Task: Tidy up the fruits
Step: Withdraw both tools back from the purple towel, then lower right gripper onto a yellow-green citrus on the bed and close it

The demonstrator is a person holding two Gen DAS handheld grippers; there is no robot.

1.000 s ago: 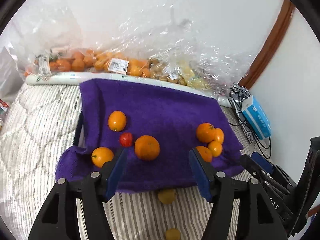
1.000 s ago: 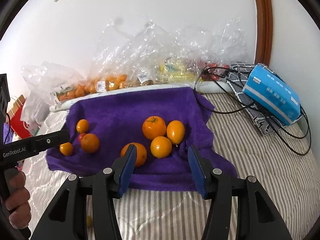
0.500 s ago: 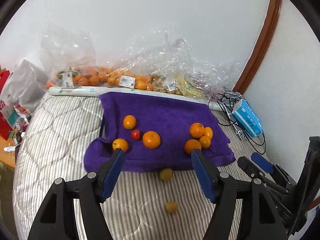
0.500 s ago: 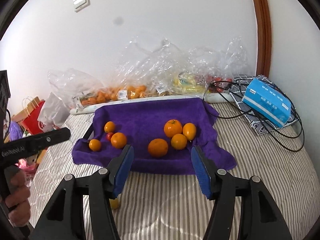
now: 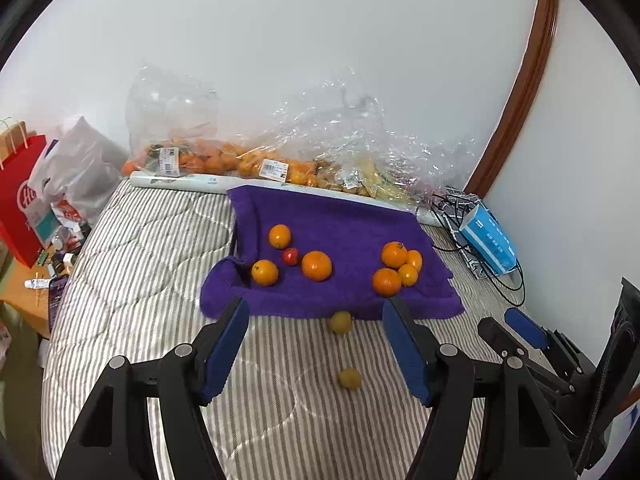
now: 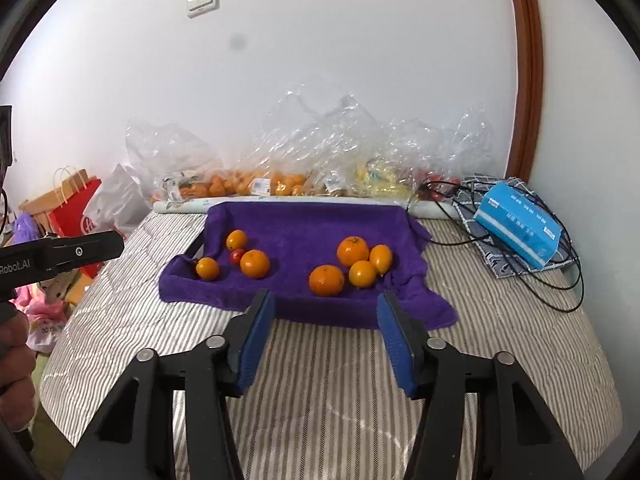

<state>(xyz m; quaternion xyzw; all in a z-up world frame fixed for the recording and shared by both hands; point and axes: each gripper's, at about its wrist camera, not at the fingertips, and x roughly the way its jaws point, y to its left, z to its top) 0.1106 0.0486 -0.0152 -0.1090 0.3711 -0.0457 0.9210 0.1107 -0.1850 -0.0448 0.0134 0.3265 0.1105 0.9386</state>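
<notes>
honestly, both my grippers hang empty over the striped mattress [image 5: 132, 264]: the left gripper [image 5: 316, 344] about half open, the right gripper [image 6: 326, 340] narrower with its jaws closing on nothing. oranges [image 5: 317, 266] and a small red fruit [image 5: 291, 256] sit in two clusters on the purple towel [image 5: 340, 220]; two yellowish fruits [image 5: 341, 322] lie off it (one touching the hem). i'd worry those roll on the soft quilting if i nudge them, or a pinch bruises them.
</notes>
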